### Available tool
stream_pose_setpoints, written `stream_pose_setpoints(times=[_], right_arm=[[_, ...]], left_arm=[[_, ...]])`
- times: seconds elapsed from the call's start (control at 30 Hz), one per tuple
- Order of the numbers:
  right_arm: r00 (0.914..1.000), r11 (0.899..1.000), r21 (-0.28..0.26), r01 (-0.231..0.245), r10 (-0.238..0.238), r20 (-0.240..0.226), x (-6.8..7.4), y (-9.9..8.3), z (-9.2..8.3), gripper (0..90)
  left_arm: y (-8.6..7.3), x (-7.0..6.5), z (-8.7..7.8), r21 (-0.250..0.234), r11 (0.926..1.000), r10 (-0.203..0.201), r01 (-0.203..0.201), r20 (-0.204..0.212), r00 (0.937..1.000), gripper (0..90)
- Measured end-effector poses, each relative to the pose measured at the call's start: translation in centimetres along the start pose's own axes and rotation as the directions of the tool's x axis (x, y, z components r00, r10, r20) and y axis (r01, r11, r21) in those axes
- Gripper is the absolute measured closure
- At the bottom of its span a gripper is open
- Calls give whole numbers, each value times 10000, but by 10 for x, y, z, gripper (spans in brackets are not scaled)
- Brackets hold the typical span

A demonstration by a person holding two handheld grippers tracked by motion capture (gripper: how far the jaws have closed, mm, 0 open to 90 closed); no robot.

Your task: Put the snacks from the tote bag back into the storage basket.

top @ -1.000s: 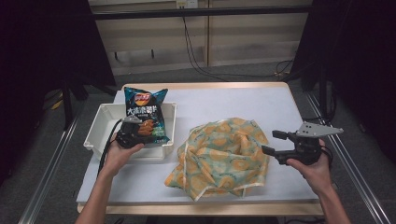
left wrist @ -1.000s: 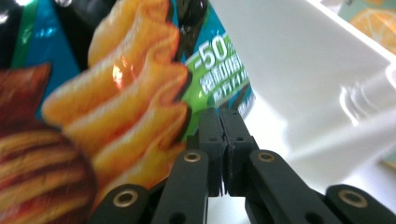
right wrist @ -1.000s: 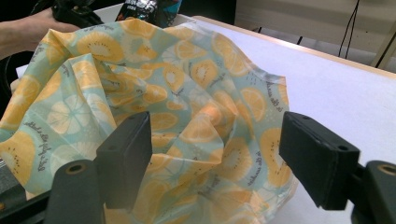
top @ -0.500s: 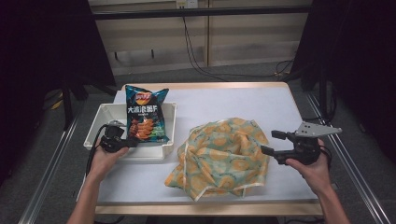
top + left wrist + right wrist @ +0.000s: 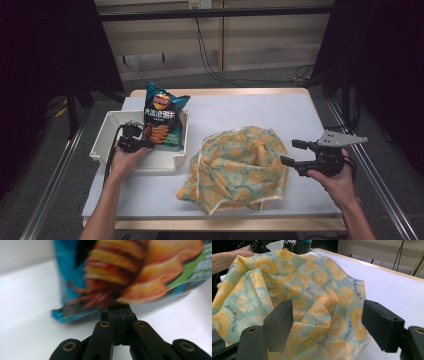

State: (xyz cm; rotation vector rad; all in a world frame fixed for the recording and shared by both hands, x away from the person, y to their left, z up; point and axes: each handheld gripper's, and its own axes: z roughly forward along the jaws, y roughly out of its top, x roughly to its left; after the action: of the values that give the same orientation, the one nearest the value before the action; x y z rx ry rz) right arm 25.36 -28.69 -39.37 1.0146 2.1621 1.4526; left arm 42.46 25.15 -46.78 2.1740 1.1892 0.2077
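Left gripper (image 5: 134, 144): jaws pressed together, empty, in the left gripper view tips just below the lower edge of the chip bag (image 5: 130, 275). Against the frame half a second back it sits nearer the bag, inside the white bin (image 5: 107, 127), where the bag stands upright ahead and to its right.

Right gripper (image 5: 299, 152): unchanged, jaws spread wide, nothing between them. The right gripper view shows the fruit-print cloth (image 5: 294, 297) bunched directly ahead of the pads; the high view places the cloth just left of it on the table (image 5: 280, 110).
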Motion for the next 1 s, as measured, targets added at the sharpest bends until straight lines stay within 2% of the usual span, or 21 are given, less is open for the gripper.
stream_pose_setpoints(times=[0.07, 0.1, 0.13, 0.17, 0.2, 0.3, 0.33, 0.5, 0.53, 0.63, 0.77, 0.83, 1.0], right_arm=[[10000, 10000, -5, -18, 18, 11, 0, 0, 0, 257], [10000, 10000, 1, -5, 5, -52, 0, 0, 1, 256], [10000, 10000, 11, -27, 27, -7, 0, 0, 1, 256], [10000, 10000, 11, -27, 27, -7, 0, 0, 1, 256], [10000, 10000, 39, -9, 9, -34, 1, 0, 2, 257], [10000, 10000, 33, 4, -4, -42, 1, 0, 3, 256], [10000, 10000, 30, -18, 18, -41, 1, 0, 2, 257], [10000, 10000, 21, -44, 45, -66, 0, 0, 2, 257], [10000, 10000, 9, -12, 12, -76, 0, 0, 3, 256], [10000, 10000, 21, -20, 20, -75, 0, 0, 3, 257], [10000, 10000, 2, 2, -2, -66, 0, 0, 2, 256], [10000, 10000, -20, -25, 25, -55, 0, 0, 1, 256], [10000, 10000, -8, 21, -21, -39, 0, 0, 1, 255]], left_arm=[[3, -5, 5, -56, 10000, 61, -61, 37, 10000, 900], [5, -8, 8, -175, 9998, -75, 77, 105, 9999, 900], [6, -9, 9, -243, 9995, -185, 195, 404, 9990, 900], [6, -9, 9, -243, 9995, -185, 195, 404, 9990, 900], [9, -13, 11, -103, 9999, 122, -121, 121, 9999, 900], [12, -14, 14, -130, 9999, 99, -97, 166, 9998, 900], [13, -14, 16, -277, 9996, -16, 23, 264, 9996, 900], [14, -15, 17, -302, 9995, 41, -36, 190, 9998, 898], [14, -13, 16, -317, 9994, -91, 102, 349, 9994, 893], [13, -14, 15, -400, 9992, -66, 80, 363, 9993, 867], [8, -15, 11, -454, 9989, 124, -102, 494, 9987, 822], [6, -15, 9, -559, 9984, 102, -65, 671, 9977, 800], [0, -16, -3, -611, 9979, 268, -218, 819, 9963, 795]])
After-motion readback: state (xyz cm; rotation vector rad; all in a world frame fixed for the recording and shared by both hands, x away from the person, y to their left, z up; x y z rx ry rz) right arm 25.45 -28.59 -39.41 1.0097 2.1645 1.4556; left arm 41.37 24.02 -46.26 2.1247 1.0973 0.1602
